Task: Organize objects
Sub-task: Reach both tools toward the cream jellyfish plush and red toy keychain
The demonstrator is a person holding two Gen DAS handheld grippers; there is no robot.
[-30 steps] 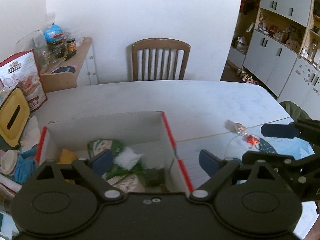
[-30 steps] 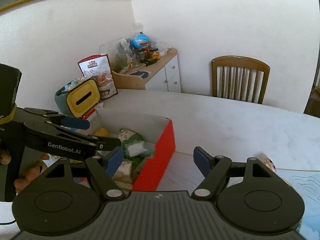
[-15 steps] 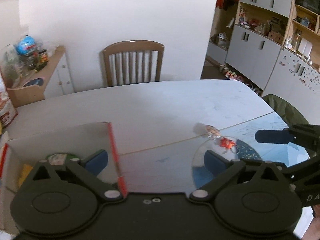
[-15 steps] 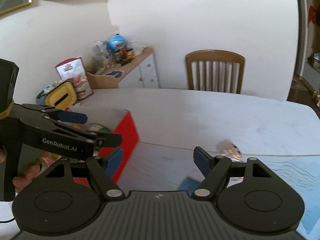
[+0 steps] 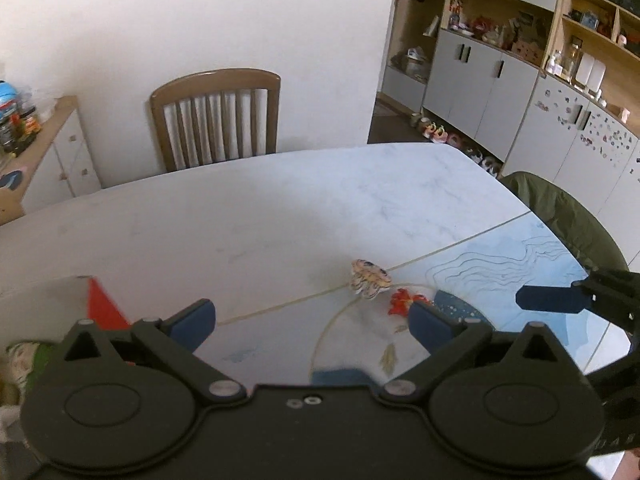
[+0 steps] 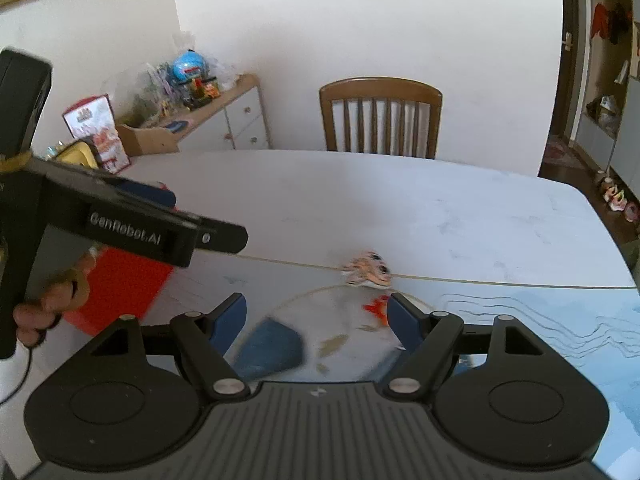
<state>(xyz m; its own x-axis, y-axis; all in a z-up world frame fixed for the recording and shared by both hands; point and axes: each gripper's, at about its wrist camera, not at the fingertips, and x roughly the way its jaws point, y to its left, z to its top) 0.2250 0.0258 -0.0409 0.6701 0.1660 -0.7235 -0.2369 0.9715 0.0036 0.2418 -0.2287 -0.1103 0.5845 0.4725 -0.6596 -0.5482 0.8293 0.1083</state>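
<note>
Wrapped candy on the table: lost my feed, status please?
Both jaws open, empty. Wrapped candy loose on table, ahead of left gripper and right gripper. Nothing between.

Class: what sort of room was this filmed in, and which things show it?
Most likely a home dining room: a large pale table, a wooden slat-back chair against the wall, and grey cupboards with cluttered open shelves.

A small crumpled wrapper (image 5: 370, 279), pale with dark and orange print, lies on the surface just beside the mat's thin border line, near the middle. To the near left stands a red-sided cardboard box (image 5: 105, 307), open on top, with a green and white packet (image 5: 24, 354) lying inside it.
</note>
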